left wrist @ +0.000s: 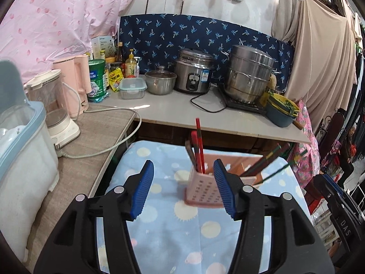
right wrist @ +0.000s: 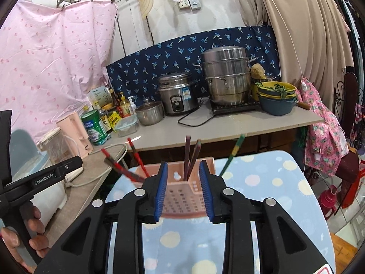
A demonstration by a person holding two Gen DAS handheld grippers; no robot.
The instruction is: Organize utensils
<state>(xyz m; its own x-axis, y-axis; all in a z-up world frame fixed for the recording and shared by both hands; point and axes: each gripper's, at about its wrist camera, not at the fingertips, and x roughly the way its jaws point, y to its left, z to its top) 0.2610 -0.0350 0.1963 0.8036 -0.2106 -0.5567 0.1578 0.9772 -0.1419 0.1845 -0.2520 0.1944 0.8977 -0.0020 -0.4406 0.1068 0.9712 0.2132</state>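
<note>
blue ribbed pads frame both views: the left hand-held gripper (left wrist: 183,188) stands well parted with nothing between its pads, and the right hand-held gripper (right wrist: 183,193) is parted more narrowly, also empty. just beyond them, at twelve o'clock from each, the pink perforated holder (left wrist: 203,188) sits on a spotted blue cloth (left wrist: 159,228), apart from both sets of pads. by my reading the sorting is mostly done: red chopsticks (left wrist: 199,146) stand in the holder's left compartment, brown chopsticks (right wrist: 191,157) in the middle one, and green-tipped chopsticks (right wrist: 232,155) lean out toward two o'clock. no loose utensils show on the cloth, so little seems left, perhaps straightening the leaning ones. farther off, the counter (left wrist: 173,111) carries a rice cooker (left wrist: 194,70) and a steel steamer (left wrist: 248,73).
</note>
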